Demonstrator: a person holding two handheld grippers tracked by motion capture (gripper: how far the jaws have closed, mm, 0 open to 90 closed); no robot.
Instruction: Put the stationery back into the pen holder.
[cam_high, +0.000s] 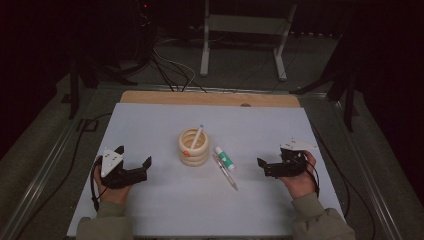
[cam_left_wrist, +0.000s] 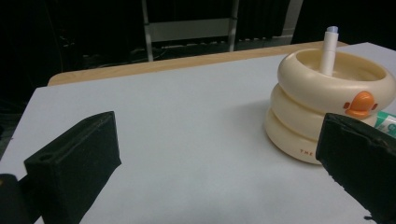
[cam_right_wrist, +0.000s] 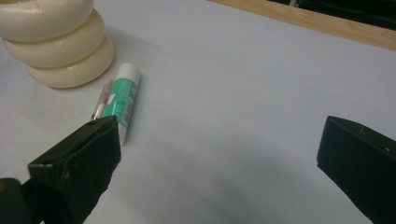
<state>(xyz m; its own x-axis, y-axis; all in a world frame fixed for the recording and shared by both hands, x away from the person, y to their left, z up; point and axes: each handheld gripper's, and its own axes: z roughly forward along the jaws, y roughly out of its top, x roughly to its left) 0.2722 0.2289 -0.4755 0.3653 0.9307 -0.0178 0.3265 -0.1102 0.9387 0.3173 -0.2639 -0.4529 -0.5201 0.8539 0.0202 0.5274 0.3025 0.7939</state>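
A cream ringed pen holder (cam_high: 194, 146) (cam_left_wrist: 327, 105) (cam_right_wrist: 56, 42) with an orange duck beak stands mid-table. A white pen (cam_high: 196, 136) (cam_left_wrist: 328, 50) leans inside it. Right of the holder lie a green-and-white glue stick (cam_high: 224, 158) (cam_right_wrist: 122, 99) and a clear pen (cam_high: 226, 172). My left gripper (cam_high: 134, 156) (cam_left_wrist: 219, 154) rests open on the table, left of the holder, with nothing between its jaws. My right gripper (cam_high: 272, 159) (cam_right_wrist: 219, 154) rests open to the right of the glue stick, jaws empty.
A white sheet (cam_high: 150, 125) covers the wooden tabletop (cam_high: 210, 98). Beyond the far edge are cables and a white stand frame (cam_high: 245, 30) on a dark floor. Metal rails run along both table sides.
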